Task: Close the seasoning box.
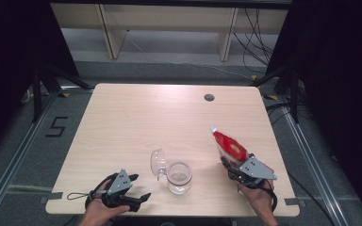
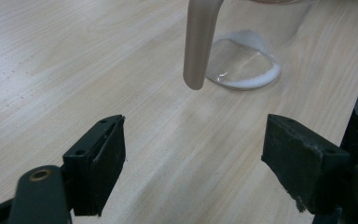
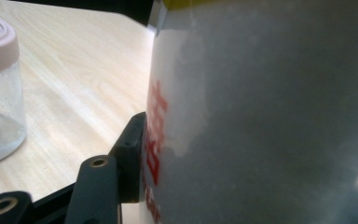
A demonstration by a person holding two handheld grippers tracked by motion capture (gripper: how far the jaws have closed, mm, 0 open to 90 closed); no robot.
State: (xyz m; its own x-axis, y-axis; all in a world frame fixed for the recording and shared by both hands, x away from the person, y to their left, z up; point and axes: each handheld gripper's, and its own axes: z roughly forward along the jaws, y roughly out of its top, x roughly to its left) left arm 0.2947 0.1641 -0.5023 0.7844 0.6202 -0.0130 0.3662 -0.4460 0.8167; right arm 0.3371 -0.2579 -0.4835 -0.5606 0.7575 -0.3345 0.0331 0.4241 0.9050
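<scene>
A clear glass jar [image 1: 179, 177] stands near the table's front middle, its hinged lid [image 1: 158, 163] swung open to the left. In the left gripper view the jar's base [image 2: 244, 65] and a hanging pale clasp [image 2: 199, 42] lie just ahead. My left gripper [image 1: 140, 187] rests at the front left, open with nothing between its jaws [image 2: 193, 163]. At the front right, my right gripper [image 1: 235, 165] is shut on the lower end of a red and white pouch [image 1: 229, 147], which tilts up and away. In the right gripper view one finger [image 3: 133, 149] presses the pouch's side [image 3: 270, 116].
The light wooden table [image 1: 136, 117] has a round cable hole [image 1: 209, 97] near its far edge. Beyond the table stand pale shelf legs and loose cables on the floor. Dark curtains flank both sides.
</scene>
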